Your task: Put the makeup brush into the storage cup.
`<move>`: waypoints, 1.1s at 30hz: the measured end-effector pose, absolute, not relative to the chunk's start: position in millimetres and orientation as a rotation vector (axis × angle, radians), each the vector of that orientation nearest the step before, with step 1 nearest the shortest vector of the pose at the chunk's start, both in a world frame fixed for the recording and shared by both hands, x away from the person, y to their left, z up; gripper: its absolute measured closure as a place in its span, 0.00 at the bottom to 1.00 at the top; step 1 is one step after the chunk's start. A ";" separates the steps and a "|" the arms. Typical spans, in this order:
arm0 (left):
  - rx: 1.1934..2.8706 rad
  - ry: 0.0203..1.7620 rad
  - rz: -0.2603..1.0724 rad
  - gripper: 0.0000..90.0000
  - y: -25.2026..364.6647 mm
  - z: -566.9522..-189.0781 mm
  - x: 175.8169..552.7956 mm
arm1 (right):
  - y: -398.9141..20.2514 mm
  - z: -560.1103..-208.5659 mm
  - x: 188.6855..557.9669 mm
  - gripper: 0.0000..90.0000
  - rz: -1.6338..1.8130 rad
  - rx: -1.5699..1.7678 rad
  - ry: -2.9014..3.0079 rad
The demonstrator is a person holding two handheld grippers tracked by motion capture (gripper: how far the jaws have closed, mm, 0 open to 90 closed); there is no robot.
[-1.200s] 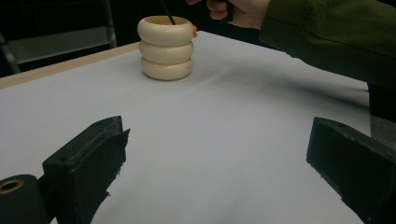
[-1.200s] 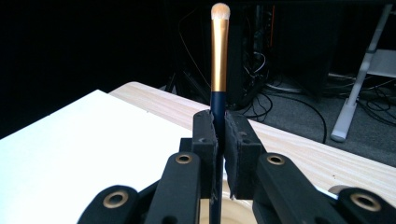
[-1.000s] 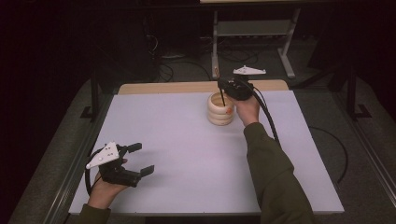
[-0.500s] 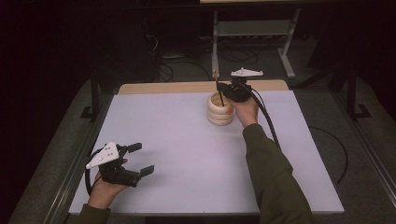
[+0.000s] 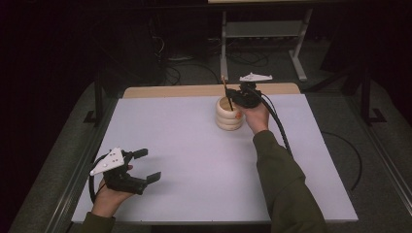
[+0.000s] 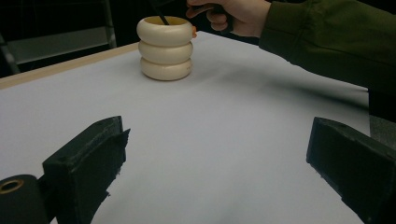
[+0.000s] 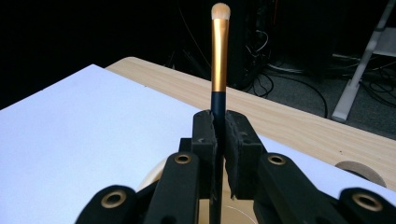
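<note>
Nothing on the table has shifted since the earlier frames: both hands sit where they were, and the brush stands at the same slant over the holder.

Taking the cream ribbed holder (image 5: 229, 114) as the landmark, the left gripper (image 5: 144, 165) lies well apart from it, toward the near left corner of the white table (image 5: 194, 160), resting in the person's left hand (image 5: 111, 198). Its jaws stand wide apart with nothing between them; in the left gripper view they frame bare tabletop, with the holder (image 6: 165, 48) beyond them near the far edge.

Just to the right of the holder and partly above it is the right gripper (image 5: 238, 96), carried by the right hand (image 5: 256, 116), which is close beside the holder's right side. Its jaws are clamped on the dark handle of a makeup brush (image 7: 218, 60), which stands nearly upright; the gold ferrule and pale bristle tip rise above the jaws, while the handle's lower end reaches down into the holder's mouth (image 5: 226, 97). A strip of bare wood (image 5: 170, 91) runs along the table's edge behind the holder.
</note>
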State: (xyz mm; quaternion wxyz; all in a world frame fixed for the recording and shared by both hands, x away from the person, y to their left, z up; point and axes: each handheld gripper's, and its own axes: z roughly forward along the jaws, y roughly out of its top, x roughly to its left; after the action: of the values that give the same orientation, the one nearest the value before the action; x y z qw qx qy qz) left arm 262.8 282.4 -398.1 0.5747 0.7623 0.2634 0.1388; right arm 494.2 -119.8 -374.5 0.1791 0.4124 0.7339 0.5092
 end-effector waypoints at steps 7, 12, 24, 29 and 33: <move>1.787 0.614 0.325 0.04 282.3 -398.5 263.1 | -121.8 -370.1 494.1 0.80 1.468 1.160 2.064; 1.792 0.613 0.325 0.05 281.7 -398.4 263.0 | -123.8 -367.2 493.5 0.58 1.477 1.157 2.055; 1.795 0.610 0.324 0.04 280.8 -399.5 263.6 | -126.9 -362.8 492.3 0.23 1.492 1.157 2.036; 1.792 0.616 0.323 0.04 281.3 -399.3 263.6 | -127.8 -363.4 492.8 0.14 1.486 1.165 2.026; 1.792 0.622 0.323 0.04 281.3 -399.2 263.7 | -128.5 -363.8 492.2 0.12 1.465 1.164 2.045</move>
State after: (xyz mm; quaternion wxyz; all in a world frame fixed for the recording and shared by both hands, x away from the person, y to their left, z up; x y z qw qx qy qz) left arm 263.7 281.3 -399.2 0.5717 0.7641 0.2651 0.1378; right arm 492.2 -128.5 -363.8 0.1840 0.4127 0.7251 0.5197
